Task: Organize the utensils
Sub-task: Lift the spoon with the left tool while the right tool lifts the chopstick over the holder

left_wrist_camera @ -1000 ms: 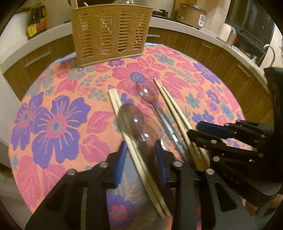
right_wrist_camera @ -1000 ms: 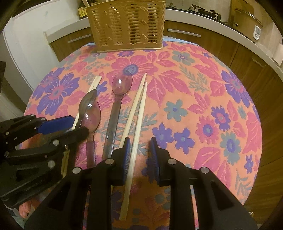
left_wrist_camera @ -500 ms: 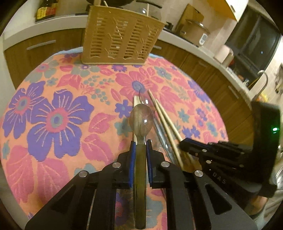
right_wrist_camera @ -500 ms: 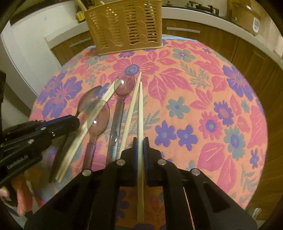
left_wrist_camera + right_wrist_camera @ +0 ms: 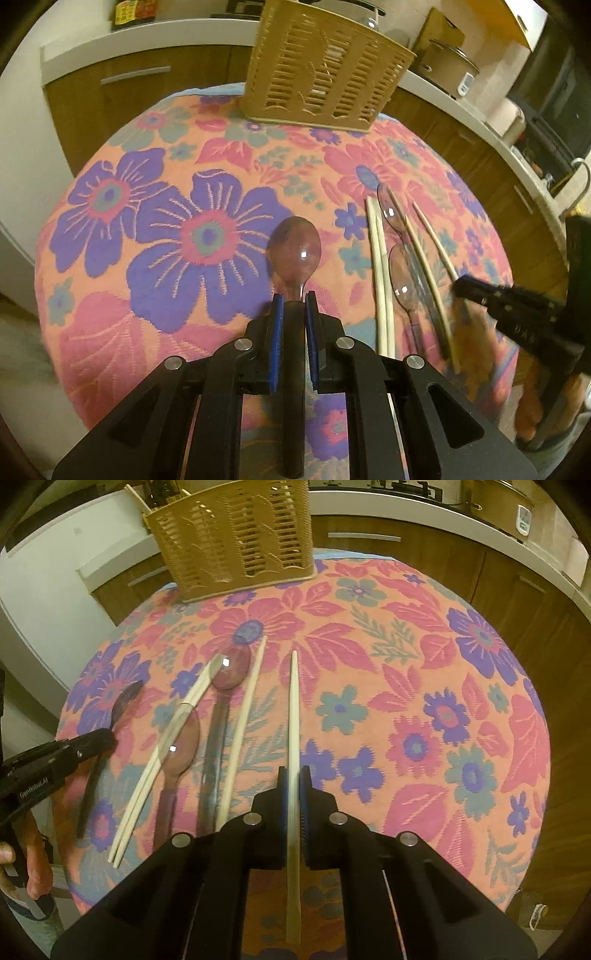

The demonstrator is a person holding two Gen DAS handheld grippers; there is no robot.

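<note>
Left hand-held gripper [image 5: 107,738], apparently marked "GenRobot.AI", clamps a spoon [image 5: 294,247]; right hand-held gripper [image 5: 294,775] pinches a chopstick [image 5: 293,709].

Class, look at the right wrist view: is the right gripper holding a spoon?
No, the right gripper is shut on a single chopstick; the spoons lie on the tablecloth beside it.

White lettering reading "GenRobot.AI" runs along the black side of the left claw [image 5: 107,738] in the right wrist view (on the right claw [image 5: 461,286], only partial letters, seemingly "DA", show, too blurred to read whole).
</note>
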